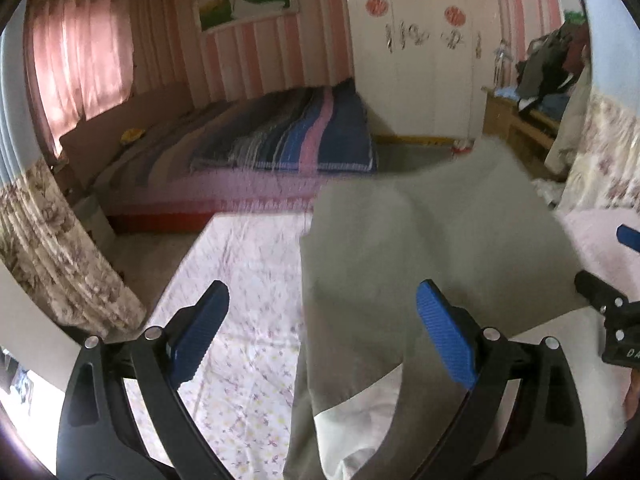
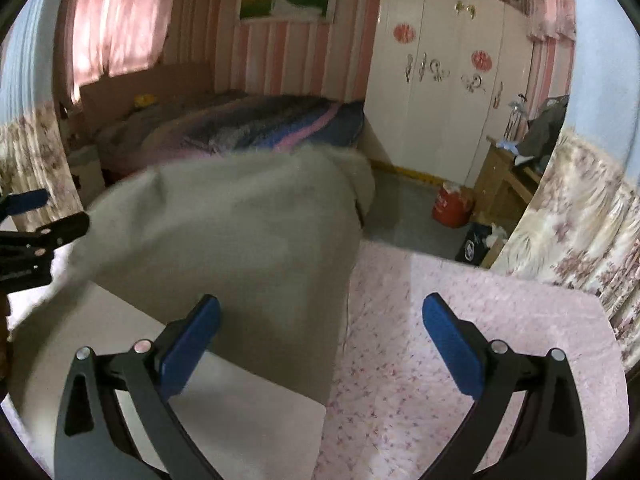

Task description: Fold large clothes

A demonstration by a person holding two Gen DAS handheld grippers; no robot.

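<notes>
Left view: left gripper (image 1: 322,336) spread wide, gripping nothing, blurred grey-beige fabric garment (image 1: 420,256) ahead between and beyond its blue pads, draped over pink floral bedsheet (image 1: 240,280); "DA" lettering cut off on right gripper (image 1: 612,272) at far right. Right view: right gripper (image 2: 320,334) wide, empty, garment (image 2: 240,232) ahead-left, motion-smeared, bare sheet (image 2: 460,280) ahead-right up to its far edge.

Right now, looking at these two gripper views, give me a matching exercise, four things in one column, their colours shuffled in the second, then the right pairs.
Things:
1. garment
2. bucket on the floor
3. wardrobe
4. curtain at the window

Colours:
A. red
B. pink
C. grey
D. white

Pairs: 1-C, 2-A, 3-D, 4-B

The garment lies on the flowered sheet, with both the left gripper and the right gripper open-jawed beside it.
</notes>
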